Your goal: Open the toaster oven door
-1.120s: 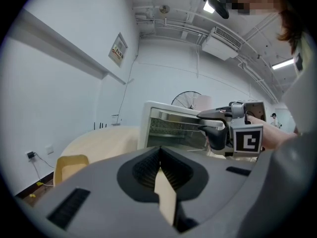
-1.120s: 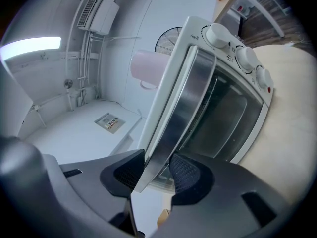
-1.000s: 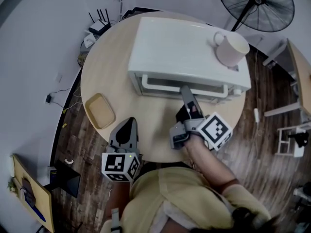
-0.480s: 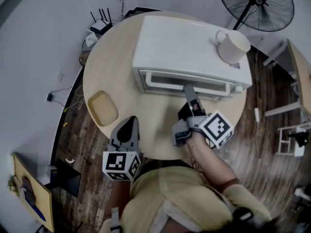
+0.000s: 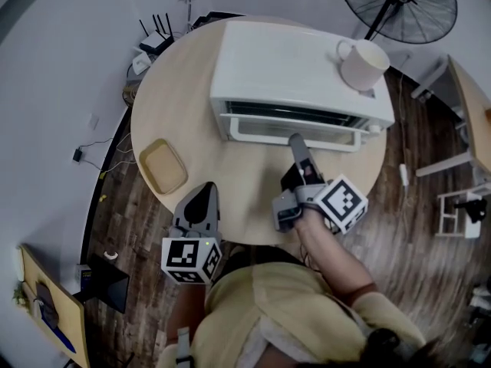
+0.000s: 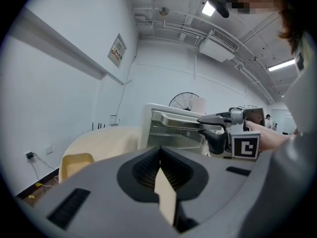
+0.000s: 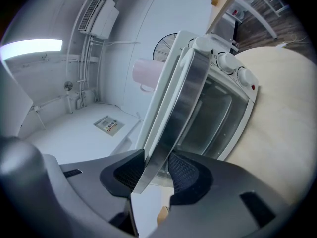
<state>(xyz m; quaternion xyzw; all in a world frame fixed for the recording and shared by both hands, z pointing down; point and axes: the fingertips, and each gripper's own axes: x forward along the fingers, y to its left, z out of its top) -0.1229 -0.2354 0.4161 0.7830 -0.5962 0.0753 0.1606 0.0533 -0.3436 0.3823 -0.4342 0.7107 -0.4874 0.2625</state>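
**Right fingers clamped on the oven door handle, left fingers closed on nothing**

A round pale wooden table (image 5: 173, 98) lies under both grippers. On it, straight ahead of the right fingers (image 7: 187, 175), stands the white box-shaped toaster oven (image 5: 295, 56). Its glass door (image 7: 210, 115) is ajar, tipped outward at the top so that a dark gap shows along the upper edge.

The right gripper (image 7: 155, 168) has its two dark ribbed fingers pressed from either side on the door's long silver bar handle (image 7: 176, 103), which runs up and away between them. In the head view the fingertips sit at the middle of the handle.

The left gripper (image 6: 159, 158) hangs over the near table edge, well apart from the oven, with its fingers (image 6: 142, 171) brought together and nothing held.

Each gripper carries a cube with black-and-white square markers (image 5: 340, 203). A small framed sign (image 6: 118, 50) hangs high on the wall left of the left fingers; its print is too small to read.

A shallow tan rectangular tray (image 5: 163, 165) lies on the table just ahead and left of the left fingers. A pale mug (image 5: 364, 64) stands on the oven top, beyond and right of the right fingers; I cannot tell what it holds.
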